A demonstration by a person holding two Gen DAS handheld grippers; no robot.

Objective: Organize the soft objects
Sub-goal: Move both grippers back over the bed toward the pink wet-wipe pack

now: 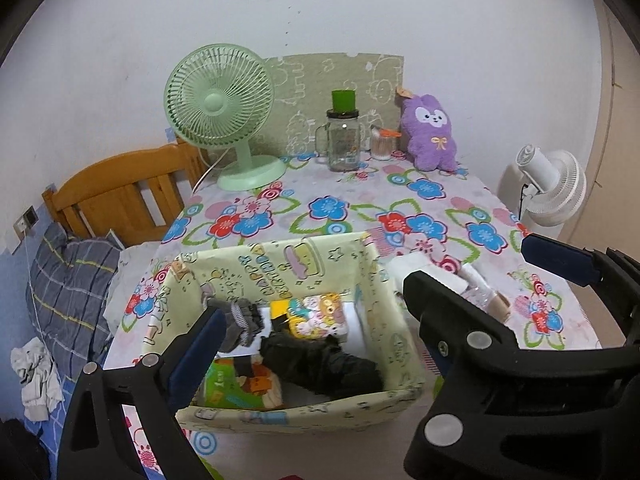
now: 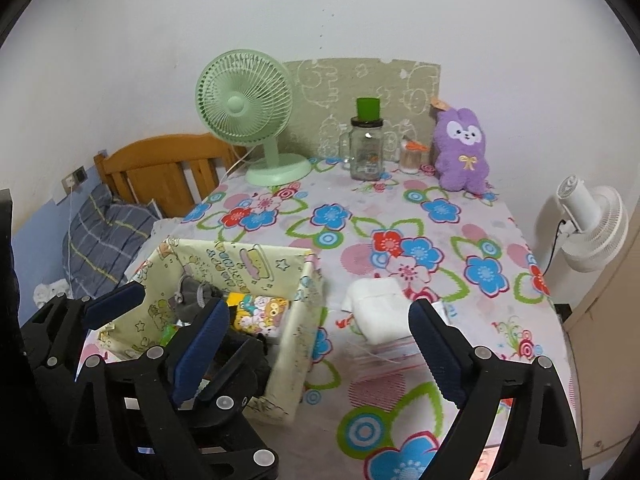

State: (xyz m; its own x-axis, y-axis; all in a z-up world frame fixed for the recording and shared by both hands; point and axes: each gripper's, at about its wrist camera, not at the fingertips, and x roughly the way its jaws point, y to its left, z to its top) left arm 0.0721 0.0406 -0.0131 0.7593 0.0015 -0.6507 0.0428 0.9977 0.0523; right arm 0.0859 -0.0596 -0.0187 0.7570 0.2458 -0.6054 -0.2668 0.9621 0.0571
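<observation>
A cream cartoon-print fabric box [image 1: 280, 264] [image 2: 240, 256] sits at the near left of the flowered table. It holds a grey knitted piece [image 1: 244, 320], a black cloth bundle [image 1: 320, 364] and a yellow cartoon pack [image 1: 316, 316]. My left gripper [image 1: 316, 320] hangs open above the box with nothing between its pads. Right of the box lies a folded white cloth [image 2: 380, 308]. My right gripper [image 2: 316, 308] is wide open and empty, held above the box's right wall and the cloth. A purple plush rabbit [image 2: 462, 156] stands at the back right.
At the back stand a green desk fan [image 2: 244, 108], a glass jar with a green lid [image 2: 366, 148] and a small swab pot [image 2: 412, 156]. A white fan [image 2: 592, 232] stands off the table's right edge. A bed with a wooden headboard [image 1: 116, 192] lies to the left.
</observation>
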